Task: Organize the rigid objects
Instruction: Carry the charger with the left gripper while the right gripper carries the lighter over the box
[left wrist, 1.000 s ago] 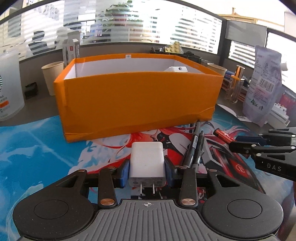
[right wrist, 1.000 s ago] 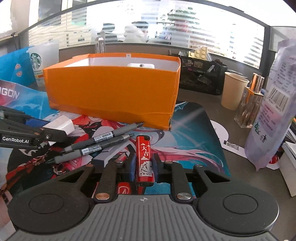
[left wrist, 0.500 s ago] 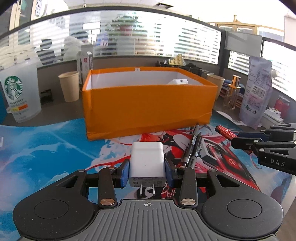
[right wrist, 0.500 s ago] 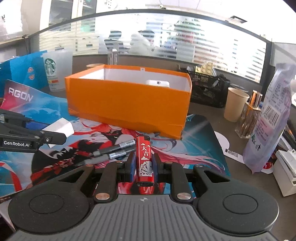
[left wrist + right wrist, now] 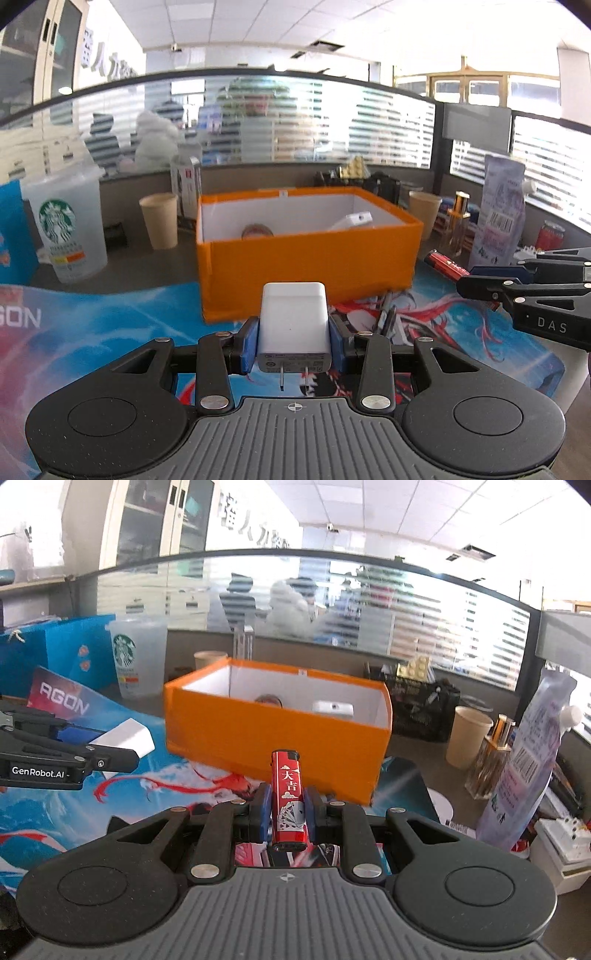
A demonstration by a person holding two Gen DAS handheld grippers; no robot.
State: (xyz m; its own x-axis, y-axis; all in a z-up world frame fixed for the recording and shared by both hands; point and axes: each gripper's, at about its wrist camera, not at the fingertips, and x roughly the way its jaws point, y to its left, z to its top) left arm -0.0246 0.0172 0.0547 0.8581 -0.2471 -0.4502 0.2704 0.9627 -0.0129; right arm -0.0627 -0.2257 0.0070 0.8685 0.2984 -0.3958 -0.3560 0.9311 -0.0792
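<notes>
My left gripper [image 5: 293,341] is shut on a white plug-in charger [image 5: 293,326], its prongs toward the camera. My right gripper [image 5: 288,818] is shut on a red lighter [image 5: 289,797] that stands up between the blue pads. Both are held above the printed mat, in front of an open orange box [image 5: 310,275] [image 5: 280,738]. Inside the box lie a white device [image 5: 351,221] [image 5: 332,708] and a round roll [image 5: 257,232]. The right gripper with the lighter [image 5: 447,264] shows at the right of the left wrist view; the left one with the charger [image 5: 125,738] shows at the left of the right wrist view.
Two dark pens [image 5: 386,319] lie on the mat right of the charger. A clear Starbucks cup [image 5: 68,229], paper cups [image 5: 160,221] [image 5: 467,736], a purple pouch [image 5: 528,760], a perfume bottle [image 5: 489,764], a black organiser [image 5: 421,709] and a blue bag [image 5: 66,653] ring the box.
Both grippers have risen and drawn back from the orange box with their loads still held. The box looks smaller and lower, and its inside now shows.
</notes>
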